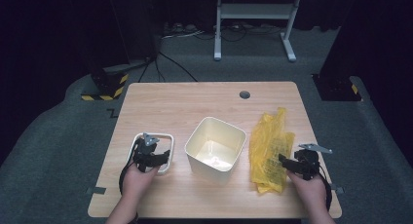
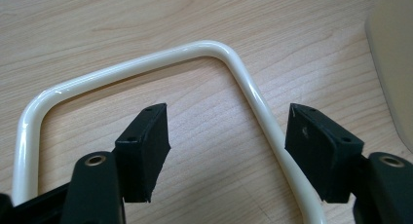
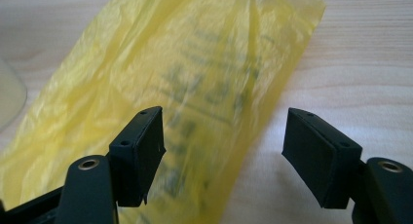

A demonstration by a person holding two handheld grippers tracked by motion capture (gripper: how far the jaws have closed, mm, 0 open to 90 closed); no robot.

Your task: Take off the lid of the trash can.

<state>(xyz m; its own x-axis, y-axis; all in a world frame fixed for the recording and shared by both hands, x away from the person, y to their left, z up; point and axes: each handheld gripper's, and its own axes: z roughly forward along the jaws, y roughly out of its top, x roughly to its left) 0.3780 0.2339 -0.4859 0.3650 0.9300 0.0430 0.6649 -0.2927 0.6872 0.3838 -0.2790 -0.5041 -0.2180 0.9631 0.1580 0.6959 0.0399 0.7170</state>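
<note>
A cream bin (image 1: 215,148) stands open near the middle of the wooden table (image 1: 195,100); a round grey cap (image 1: 244,94) sits by the far edge; beyond, a white frame (image 1: 253,12) and cables (image 1: 175,63) on grey floor.

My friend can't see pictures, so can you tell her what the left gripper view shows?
Two black tongs stand open just above a wooden table, with one side of a cream-white ring frame with rounded corners lying between them, untouched. The side of a cream bin shows at the right edge.
</note>
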